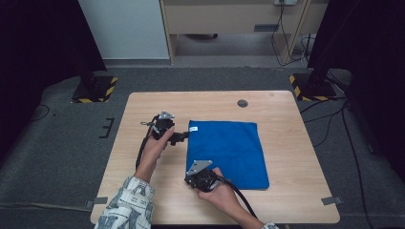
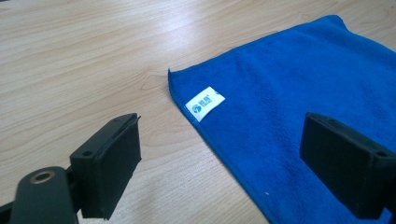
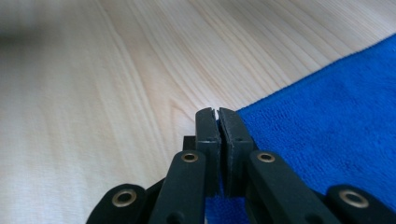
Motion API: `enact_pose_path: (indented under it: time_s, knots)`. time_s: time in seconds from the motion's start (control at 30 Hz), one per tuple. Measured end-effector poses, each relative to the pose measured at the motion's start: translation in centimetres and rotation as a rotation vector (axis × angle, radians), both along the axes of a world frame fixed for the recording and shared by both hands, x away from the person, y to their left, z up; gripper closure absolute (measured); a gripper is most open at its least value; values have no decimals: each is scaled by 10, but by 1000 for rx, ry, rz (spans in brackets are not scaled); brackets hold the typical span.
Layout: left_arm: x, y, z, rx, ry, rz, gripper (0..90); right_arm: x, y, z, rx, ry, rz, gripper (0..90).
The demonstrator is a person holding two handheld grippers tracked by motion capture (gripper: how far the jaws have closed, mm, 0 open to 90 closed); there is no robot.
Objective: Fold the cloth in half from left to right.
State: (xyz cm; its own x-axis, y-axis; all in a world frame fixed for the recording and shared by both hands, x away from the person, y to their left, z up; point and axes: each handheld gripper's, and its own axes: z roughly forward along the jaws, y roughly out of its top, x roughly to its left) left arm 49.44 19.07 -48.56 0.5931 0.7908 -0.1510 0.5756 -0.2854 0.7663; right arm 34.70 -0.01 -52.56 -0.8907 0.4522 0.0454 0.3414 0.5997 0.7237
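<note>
One blue cloth (image 1: pixel 228 151) flat on one wooden surface (image 1: pixel 286 143); two grippers: left gripper (image 1: pixel 184 137) wide apart; right gripper (image 3: pixel 217 114) pinched on cloth's edge

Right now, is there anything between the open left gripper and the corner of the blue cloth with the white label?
Nothing visible. The left gripper has only bare wooden table before the blue cloth and its white label.

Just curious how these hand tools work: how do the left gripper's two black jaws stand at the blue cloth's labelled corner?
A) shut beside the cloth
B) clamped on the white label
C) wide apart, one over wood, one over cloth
C: in the left gripper view the left gripper has its jaws wide apart, one over the bare table, the other over the blue cloth, the white label untouched.
</note>
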Motion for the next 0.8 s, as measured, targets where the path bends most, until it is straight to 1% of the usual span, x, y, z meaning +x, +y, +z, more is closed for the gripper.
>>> enact_pose_path:
  time_s: [0.07,0.1,0.13,0.2,0.23,0.27,0.3,0.37,0.4,0.43,0.47,0.53,0.57,0.6,0.63,0.67,0.7,0.73,0.77,0.8]
  knots:
    - [0,0,0,1,1,0,128,-1,1,1,5,4,4,877]
    - [2,-1,-1,11,2,-5,128,-3,2,1,23,19,10,878]
    - [4,-2,-1,21,2,-10,129,-4,3,2,27,24,13,877]
    - [5,-3,0,25,2,-14,139,-5,5,2,30,24,18,877]
    - [10,-5,-1,30,2,-26,146,-8,8,2,34,25,26,877]
    - [13,-6,-2,28,3,-27,147,-9,9,2,34,28,30,877]
    - [16,-8,-3,31,14,-23,150,-10,10,2,43,29,31,877]
    - [18,-10,-6,32,17,-24,190,-11,10,3,47,31,35,877]
    - [24,-15,-10,72,27,-22,198,-12,12,4,52,29,40,877]
    - [26,-17,-13,91,30,-29,201,-12,12,5,52,29,39,877]
    - [28,-19,-15,95,16,-29,211,-12,12,5,50,25,46,877]
    - [34,-21,-17,132,31,-32,248,-12,12,6,52,29,43,876]
    - [34,-21,-17,132,31,-32,269,-12,12,6,53,27,41,876]
    - [39,-21,-17,144,25,-8,294,-12,12,6,51,25,44,876]
    - [42,-21,-17,140,28,-5,329,-13,12,6,51,23,45,876]
    - [43,-21,-17,134,13,1,351,-13,12,6,51,21,45,876]
    - [43,-21,-17,134,13,1,386,-13,12,6,49,20,47,876]
    - [47,-19,-18,121,5,12,430,-13,12,7,49,18,46,876]
    - [49,-19,-19,120,25,8,461,-13,12,7,49,16,45,876]
    - [51,-20,-20,126,30,5,472,-13,12,7,50,16,44,876]
